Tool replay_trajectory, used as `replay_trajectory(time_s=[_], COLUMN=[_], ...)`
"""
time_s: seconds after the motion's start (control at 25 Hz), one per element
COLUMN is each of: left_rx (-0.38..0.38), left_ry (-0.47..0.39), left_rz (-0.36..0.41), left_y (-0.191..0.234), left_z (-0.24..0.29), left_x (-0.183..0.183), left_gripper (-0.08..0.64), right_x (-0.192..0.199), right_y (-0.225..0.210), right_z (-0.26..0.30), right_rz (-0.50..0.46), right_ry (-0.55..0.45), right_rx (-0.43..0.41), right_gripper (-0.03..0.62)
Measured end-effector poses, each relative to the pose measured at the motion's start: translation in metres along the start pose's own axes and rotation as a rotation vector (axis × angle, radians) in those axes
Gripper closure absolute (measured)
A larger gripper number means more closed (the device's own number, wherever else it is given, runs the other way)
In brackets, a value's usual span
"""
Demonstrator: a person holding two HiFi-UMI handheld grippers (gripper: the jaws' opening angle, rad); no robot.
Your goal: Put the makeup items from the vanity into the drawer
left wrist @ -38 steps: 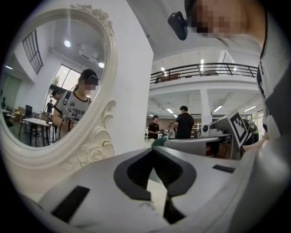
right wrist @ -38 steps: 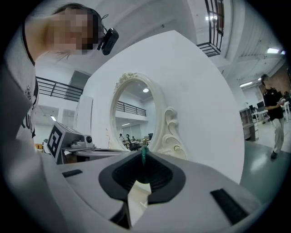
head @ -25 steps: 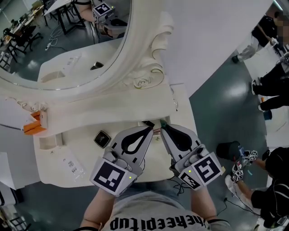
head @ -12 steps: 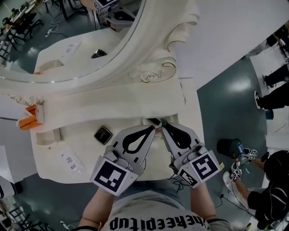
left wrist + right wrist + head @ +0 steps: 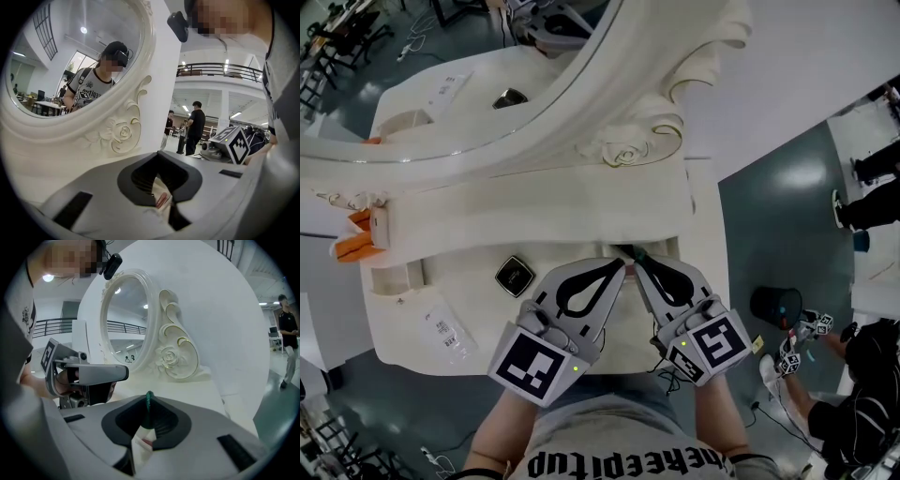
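The two grippers sit side by side over the front of the white tabletop (image 5: 478,302), their tips almost meeting. The right gripper (image 5: 638,262) is clenched on a thin green-tipped tube (image 5: 148,411), which stands up out of its jaws, green end on top and a white, red-marked body below. The left gripper (image 5: 618,268) has its jaws drawn in on a pale red-marked piece (image 5: 161,200). I cannot tell whether that is the other end of the same tube. Either way, the item is held up at the gripper tips, off the tabletop.

Right behind the tips rises the raised back ledge of the vanity, and above it the oval mirror (image 5: 441,75) with its heavy carved frame and a rose scroll (image 5: 623,150), so there is little room ahead.

To the left of the left gripper, clear of it, a dark square compact (image 5: 514,277) lies flat. Further left, near the front corner, lies a clear packet (image 5: 445,330). Orange pieces (image 5: 354,244) stick out at the far left end of the vanity.

On the floor to the right stands a dark round bin (image 5: 772,307), with a crouching person (image 5: 862,394) beside it holding marker cubes.
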State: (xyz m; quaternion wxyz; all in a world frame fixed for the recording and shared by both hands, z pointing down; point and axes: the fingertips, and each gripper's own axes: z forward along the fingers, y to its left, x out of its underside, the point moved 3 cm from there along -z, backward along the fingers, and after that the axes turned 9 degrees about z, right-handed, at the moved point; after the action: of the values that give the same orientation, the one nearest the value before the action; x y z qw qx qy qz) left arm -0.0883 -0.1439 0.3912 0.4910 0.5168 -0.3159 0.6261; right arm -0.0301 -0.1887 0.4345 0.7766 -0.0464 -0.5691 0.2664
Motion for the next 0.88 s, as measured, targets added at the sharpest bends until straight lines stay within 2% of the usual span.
replay_trajectory(time_s=[0.24,0.88], left_rx=[-0.002,-0.003], left_ry=[0.005,0.007], left_rz=[-0.010,-0.011], left_y=[0.002,0.004], left_z=[0.001,0.001], left_x=[0.003,0.005], left_gripper=[0.538,0.538], right_x=[0.017,0.028], right_y=[-0.005,-0.011], right_z=[0.006,0.012], right_rz=[0.001,0.023], right_ry=[0.053,0.088], right_rx=[0.008,0.024], right_gripper=[0.537,0.492])
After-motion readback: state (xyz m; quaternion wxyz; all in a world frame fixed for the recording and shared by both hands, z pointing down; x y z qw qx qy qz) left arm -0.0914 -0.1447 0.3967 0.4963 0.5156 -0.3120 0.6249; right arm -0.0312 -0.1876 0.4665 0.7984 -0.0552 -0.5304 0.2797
